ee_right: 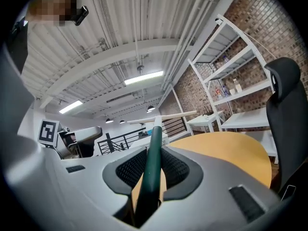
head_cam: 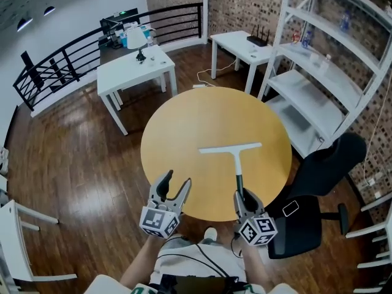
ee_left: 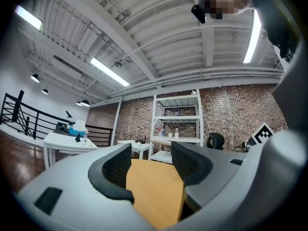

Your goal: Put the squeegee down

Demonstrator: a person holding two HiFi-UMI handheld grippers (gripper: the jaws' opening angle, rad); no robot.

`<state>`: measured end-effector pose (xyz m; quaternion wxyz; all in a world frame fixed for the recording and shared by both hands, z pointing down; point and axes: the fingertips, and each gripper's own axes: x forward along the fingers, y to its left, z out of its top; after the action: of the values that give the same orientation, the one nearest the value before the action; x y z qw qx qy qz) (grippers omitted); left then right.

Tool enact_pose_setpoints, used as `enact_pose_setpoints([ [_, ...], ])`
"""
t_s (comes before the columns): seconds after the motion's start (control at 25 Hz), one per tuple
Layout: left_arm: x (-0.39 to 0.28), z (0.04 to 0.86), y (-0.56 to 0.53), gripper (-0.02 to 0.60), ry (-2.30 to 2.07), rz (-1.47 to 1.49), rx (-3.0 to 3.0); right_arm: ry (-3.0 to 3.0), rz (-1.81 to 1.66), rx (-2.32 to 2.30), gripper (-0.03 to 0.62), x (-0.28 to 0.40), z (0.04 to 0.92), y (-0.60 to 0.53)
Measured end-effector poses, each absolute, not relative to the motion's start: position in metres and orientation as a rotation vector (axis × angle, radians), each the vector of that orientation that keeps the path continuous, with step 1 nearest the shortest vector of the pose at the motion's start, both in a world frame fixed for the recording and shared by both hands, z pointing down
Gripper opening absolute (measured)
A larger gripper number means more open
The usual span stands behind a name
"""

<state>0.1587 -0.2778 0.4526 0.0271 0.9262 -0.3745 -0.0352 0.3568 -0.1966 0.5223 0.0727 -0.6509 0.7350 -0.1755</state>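
- Right gripper view shows the right gripper (ee_right: 154, 170) shut tight on the dark green handle of the squeegee (ee_right: 155, 138), with the pads pressing it from both sides.
- The handle runs forward and up from the jaws. The pale blade crosses its far end and appears to be in the air, not resting on anything.
- From the head view, the left gripper (head_cam: 169, 192) hangs at the near edge of the round wooden surface (head_cam: 184, 139). Its jaws are spread wide with nothing between them.
- The squeegee's handle crosses the near edge on the right side, and its blade lies over the middle of the surface.
- To set it down well, I would lower it level so blade and handle touch together. The whole tool should end up well in from the near edge, and the jaws should part only once it rests flat.
- The left gripper is best kept off to its side, clear of the blade.
- The surface itself carries nothing else that I can see.
- A black office chair (head_cam: 318, 182) stands just beside its right edge.
- Beyond are a white shelf rack (head_cam: 318, 72) against a brick wall, a white desk (head_cam: 131, 69), a black railing (head_cam: 92, 48) and a dark wooden floor (head_cam: 79, 164).
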Motion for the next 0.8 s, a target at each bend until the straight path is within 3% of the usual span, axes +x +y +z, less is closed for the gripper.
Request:
enact_pose_setpoints([
  [0.36,0.198,0.475,-0.313,0.239,-1.14,-0.025,2.852,2.189,-0.7,-1.977,0.117,0.384,0.571,-0.22],
  [0.8,0.174,0.504,-0.365,0.239,-1.158,0.096,2.793,2.26,-0.801,-2.179,0.117,0.409,0.664,-0.32],
])
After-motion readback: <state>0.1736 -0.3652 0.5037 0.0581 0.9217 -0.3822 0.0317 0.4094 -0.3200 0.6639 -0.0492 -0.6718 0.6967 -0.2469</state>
